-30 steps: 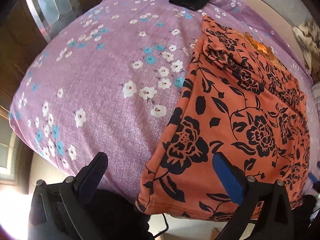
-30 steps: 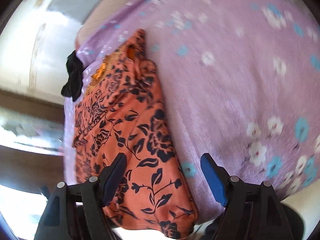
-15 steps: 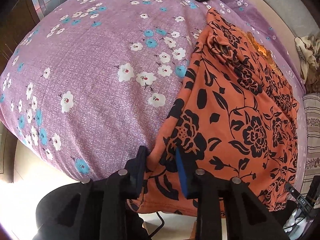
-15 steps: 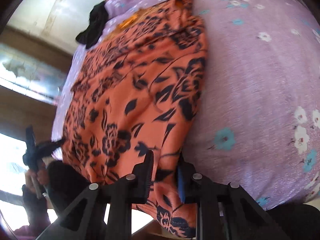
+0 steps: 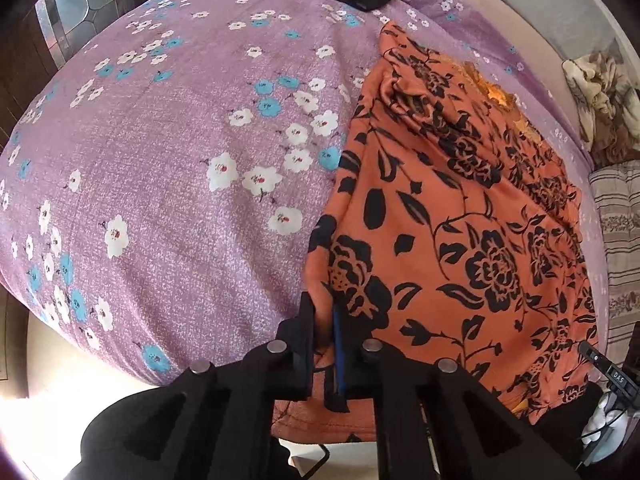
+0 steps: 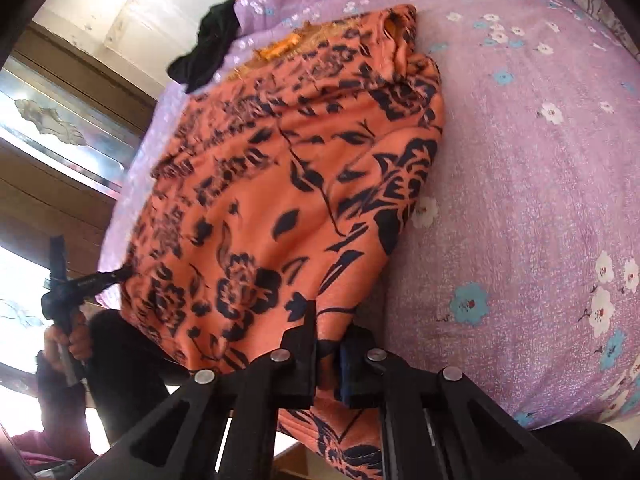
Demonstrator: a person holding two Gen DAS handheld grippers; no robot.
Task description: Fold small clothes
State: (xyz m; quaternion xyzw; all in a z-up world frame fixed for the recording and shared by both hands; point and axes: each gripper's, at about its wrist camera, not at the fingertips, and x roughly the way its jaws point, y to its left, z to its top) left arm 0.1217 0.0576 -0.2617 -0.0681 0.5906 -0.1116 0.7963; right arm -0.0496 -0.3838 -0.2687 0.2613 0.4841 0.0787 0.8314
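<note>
Your left gripper (image 5: 324,344) and right gripper (image 6: 329,354) each have their jaws clamped on the near hem of the orange floral garment (image 5: 460,220), which lies flat on the purple bedsheet (image 5: 180,180) with that hem hanging over the bed's edge. Both bites look shallow, so a quick lift could pull the fabric free. Uneven hands would skew the fold, and the sheet may bunch underneath.

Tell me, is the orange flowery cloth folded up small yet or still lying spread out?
Still spread out. The orange cloth lies long and flat along the purple bedsheet, only rumpled at its far end. Both claws pinch its near edge.
</note>
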